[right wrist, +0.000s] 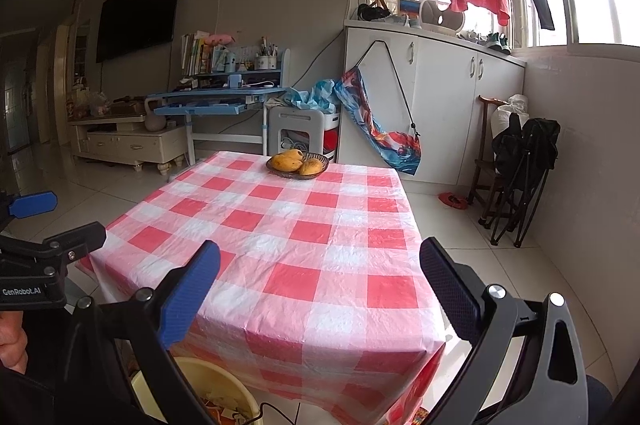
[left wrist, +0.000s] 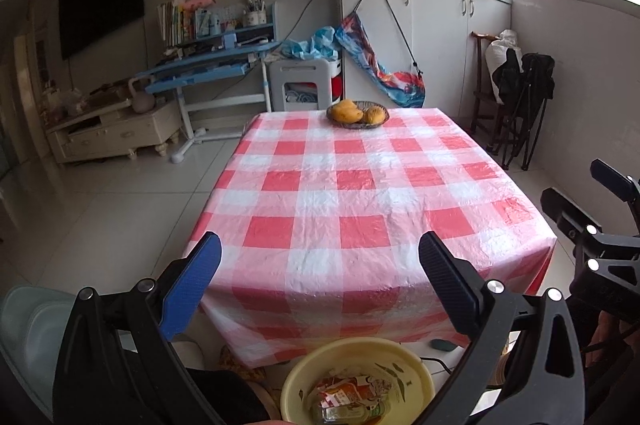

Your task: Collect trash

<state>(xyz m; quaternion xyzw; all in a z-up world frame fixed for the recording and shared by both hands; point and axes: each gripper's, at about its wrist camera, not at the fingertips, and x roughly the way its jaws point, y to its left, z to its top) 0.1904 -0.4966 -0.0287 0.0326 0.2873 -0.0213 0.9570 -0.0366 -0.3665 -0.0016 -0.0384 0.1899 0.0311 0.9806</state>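
Both grippers, left point(left wrist: 320, 279) and right point(right wrist: 320, 285), gape wide, empty; basin point(left wrist: 420, 377) below counter point(left wrist: 360, 193) holds trash; collection looks finished.

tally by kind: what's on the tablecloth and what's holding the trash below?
Mangoes in the basket: 3
Woven basket on the table: 1
Yellow basin with trash, below the table's near edge: 1
Open grippers, left gripper and right gripper: 2
Total: 7

The yellow basin point(left wrist: 416, 373) is cut by the bottom edge, its crumpled wrappers point(left wrist: 352, 391) too jumbled to identify.
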